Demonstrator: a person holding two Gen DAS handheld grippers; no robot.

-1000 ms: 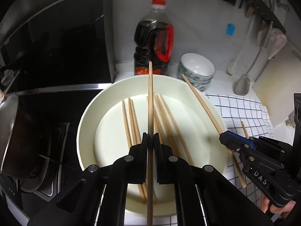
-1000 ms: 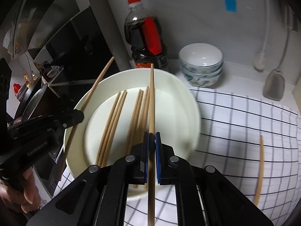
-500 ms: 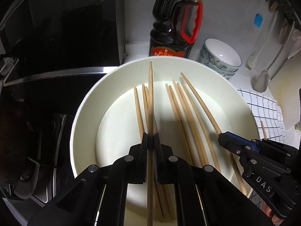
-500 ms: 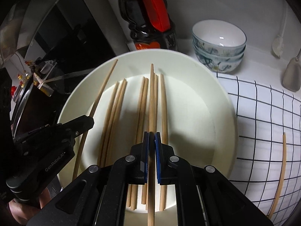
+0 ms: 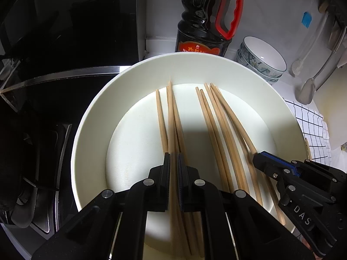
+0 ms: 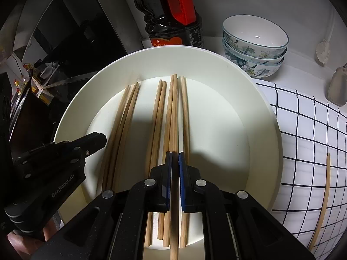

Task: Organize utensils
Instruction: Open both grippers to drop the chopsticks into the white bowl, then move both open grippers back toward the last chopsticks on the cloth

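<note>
Each hand-held gripper, left [image 5: 172, 155] and right [image 6: 175, 153], clenched one pale wooden chopstick [image 6: 173, 112] low over the round cream plate [image 6: 256, 99], so releasing gently alongside those already lying there seemed best.

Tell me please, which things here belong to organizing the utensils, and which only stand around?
Belong: left gripper and right gripper, each shut on a chopstick; white plate holding chopsticks; stray chopstick on checked cloth.

Standing around: sauce bottle, stacked bowls, stove.

Cream plate [image 6: 256, 99], tan chopsticks [image 6: 159, 117], black-checked white cloth [image 6: 308, 134], floral bowls [image 6: 256, 52].
</note>
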